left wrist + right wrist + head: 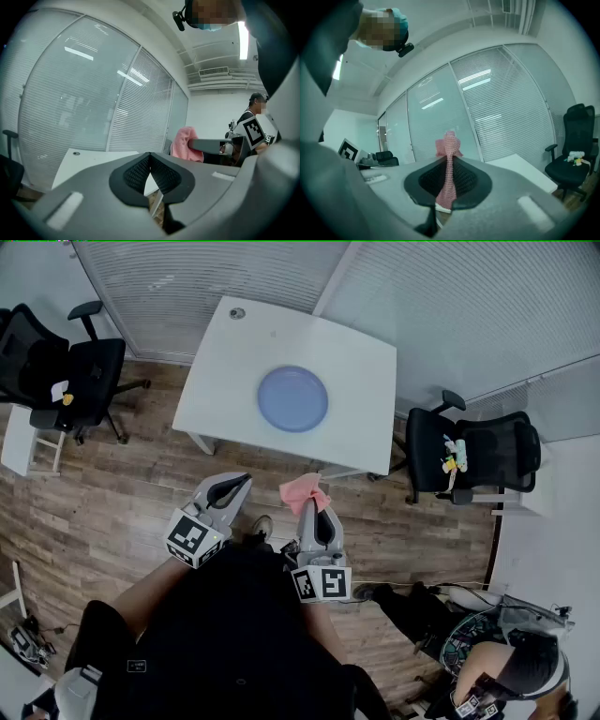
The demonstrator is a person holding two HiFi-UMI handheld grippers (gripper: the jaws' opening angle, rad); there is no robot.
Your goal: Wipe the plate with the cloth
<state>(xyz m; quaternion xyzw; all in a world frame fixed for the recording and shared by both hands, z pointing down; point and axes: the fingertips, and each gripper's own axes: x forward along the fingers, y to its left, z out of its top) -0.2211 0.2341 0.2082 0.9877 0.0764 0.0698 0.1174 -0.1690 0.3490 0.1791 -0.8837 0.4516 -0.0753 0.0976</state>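
No readable text, label or number shows anywhere.

Head view, approach to the table. The table (234, 371) top is bare on all sides of the plate (292, 399), which lies near its middle. A small round fitting (237, 313) sits at the far left corner, well apart from the plate. Open floor (141, 474) separates the table's near edge from the left gripper (241, 480) and the right gripper (317, 507). The cloth (304, 490) sticks out ahead of the right gripper's jaws, just short of the near corner. Blinds (187, 277) close off the far side. A left chair (66, 371) and a right chair (478, 456) flank the table, both clear of its top. A second person (506, 662) occupies the floor at lower right.
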